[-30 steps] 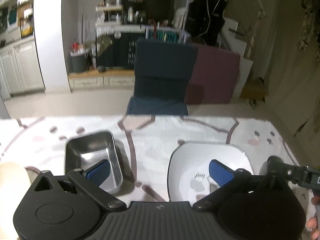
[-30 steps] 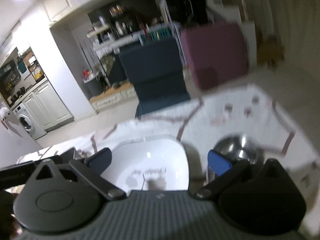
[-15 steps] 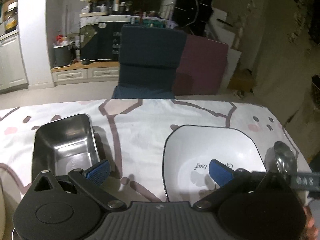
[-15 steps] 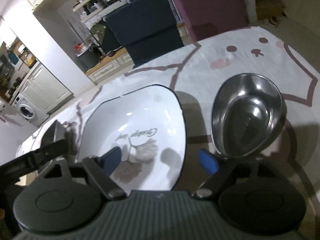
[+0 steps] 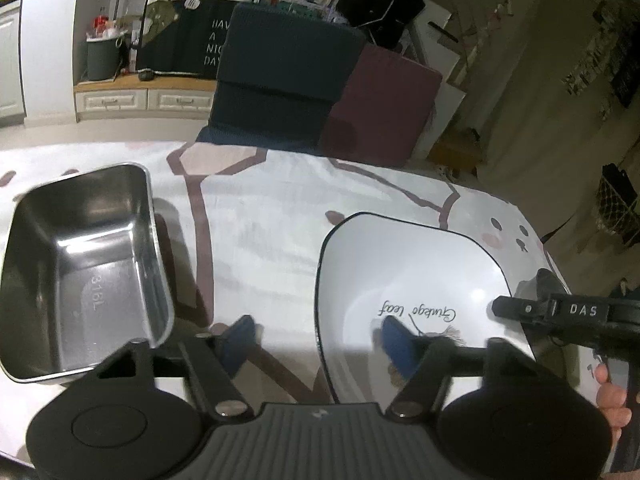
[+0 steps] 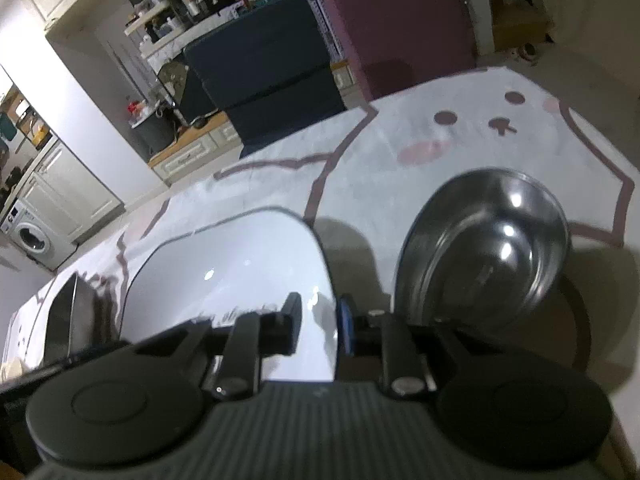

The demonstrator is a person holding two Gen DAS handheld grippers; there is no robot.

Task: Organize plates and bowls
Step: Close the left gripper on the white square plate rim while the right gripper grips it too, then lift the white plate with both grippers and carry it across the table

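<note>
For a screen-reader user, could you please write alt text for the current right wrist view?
The right tongs straddle the right rim of a white square plate, having just been closing, on a white tablecloth. A round steel bowl sits right of the plate; chairs stand beyond.

Left gripper astride white plate's rim
</note>
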